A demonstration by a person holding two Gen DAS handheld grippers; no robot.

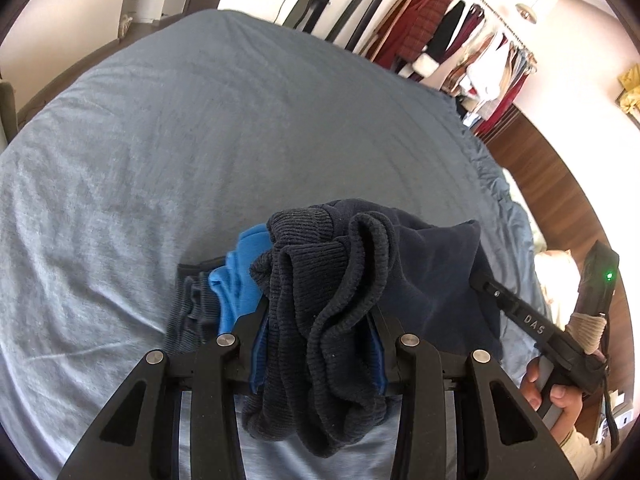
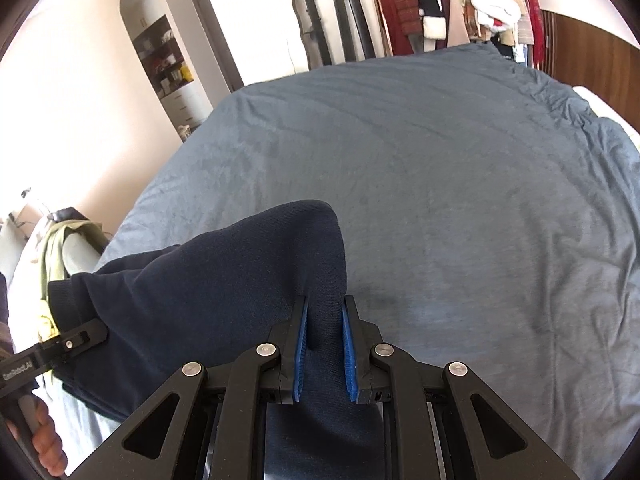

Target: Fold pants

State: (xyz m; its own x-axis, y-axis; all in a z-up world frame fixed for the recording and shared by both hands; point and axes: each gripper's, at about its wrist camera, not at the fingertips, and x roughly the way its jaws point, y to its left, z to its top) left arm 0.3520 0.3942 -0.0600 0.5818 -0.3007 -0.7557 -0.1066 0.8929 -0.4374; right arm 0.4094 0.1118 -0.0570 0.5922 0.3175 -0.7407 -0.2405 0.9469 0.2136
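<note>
1. Pants point(image 1: 424, 276), navy knit with smooth legs, are hanging between both grippers above the bed point(image 1: 200, 152), whose grey-blue brushed cover is lying softly wrinkled.
2. Left gripper point(image 1: 320, 344) is clenching the bunched ribbed cuffs point(image 1: 320, 288).
3. Right gripper point(image 2: 325, 344) is pinching a smooth fabric fold between blue ridged pads point(image 2: 349, 352).

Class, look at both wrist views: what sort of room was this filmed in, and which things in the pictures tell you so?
Most likely a bedroom in a home. A wide bed under a grey-blue cover fills both views, a clothes rail hung with garments stands by the far wall, and an arched shelf niche holds household items.
</note>
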